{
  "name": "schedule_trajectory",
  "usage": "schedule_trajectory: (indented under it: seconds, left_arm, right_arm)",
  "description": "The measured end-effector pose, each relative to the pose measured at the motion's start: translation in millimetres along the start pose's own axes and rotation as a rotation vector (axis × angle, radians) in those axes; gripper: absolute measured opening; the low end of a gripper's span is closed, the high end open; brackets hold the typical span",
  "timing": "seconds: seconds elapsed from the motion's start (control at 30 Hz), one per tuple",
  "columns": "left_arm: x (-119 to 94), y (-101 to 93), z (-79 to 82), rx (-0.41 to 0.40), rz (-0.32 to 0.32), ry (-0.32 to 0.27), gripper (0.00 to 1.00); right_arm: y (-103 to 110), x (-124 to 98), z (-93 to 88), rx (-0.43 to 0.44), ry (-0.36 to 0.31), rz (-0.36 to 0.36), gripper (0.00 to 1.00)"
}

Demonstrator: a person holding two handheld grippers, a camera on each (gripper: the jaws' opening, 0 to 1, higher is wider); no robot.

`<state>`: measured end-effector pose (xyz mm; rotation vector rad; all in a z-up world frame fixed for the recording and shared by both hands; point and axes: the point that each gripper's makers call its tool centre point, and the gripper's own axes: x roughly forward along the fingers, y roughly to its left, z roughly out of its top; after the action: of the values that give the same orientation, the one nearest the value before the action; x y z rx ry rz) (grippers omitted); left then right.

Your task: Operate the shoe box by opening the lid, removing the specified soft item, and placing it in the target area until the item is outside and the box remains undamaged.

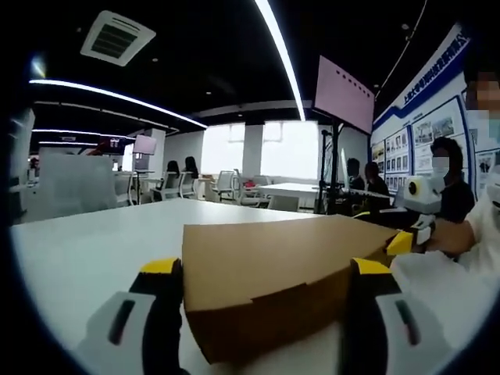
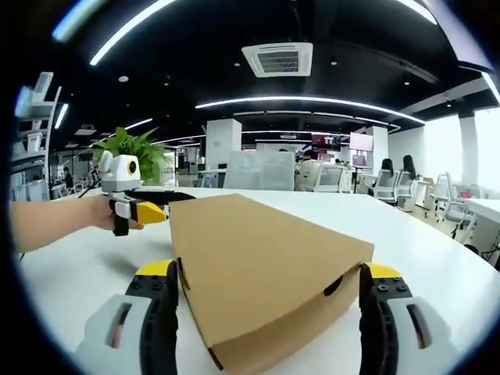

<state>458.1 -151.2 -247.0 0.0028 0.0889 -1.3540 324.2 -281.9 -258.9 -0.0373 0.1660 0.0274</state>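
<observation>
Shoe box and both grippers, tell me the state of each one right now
shoe box: lid closed, resting on the white table, a corner between each gripper's fingers.
left gripper: open, fingers astride a box corner.
right gripper: open, fingers astride a box corner.

Honestly nothing readable here. The blue wall board point(image 1: 426, 117) in the left gripper view has a line of white characters plus rows of photos, way too small and blurry to make out. The shoe box point(image 2: 258, 266) is plain cardboard with no print.
</observation>
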Motion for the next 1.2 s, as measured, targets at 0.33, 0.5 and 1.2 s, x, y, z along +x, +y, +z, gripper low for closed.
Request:
schedule_trajectory:
  seconds: [0.33, 0.5, 1.2]
  left_arm:
    - [-11, 1.2, -6.3, 0.04, -0.032, 0.016, 0.82]
    - [-12, 11.3, -14.9, 0.059, 0.001, 0.05, 0.81]
    - [0, 0.3, -16.6, 0.02, -0.073, 0.054, 0.85]
  right_arm:
    - [-6, -1, -0.9, 0.028, 0.008, 0.034, 0.99]
    - [-5, 0, -1.3, 0.03, 0.011, 0.032, 1.0]
    - [-4, 5, -4.8, -0.015, -0.005, 0.018, 1.0]
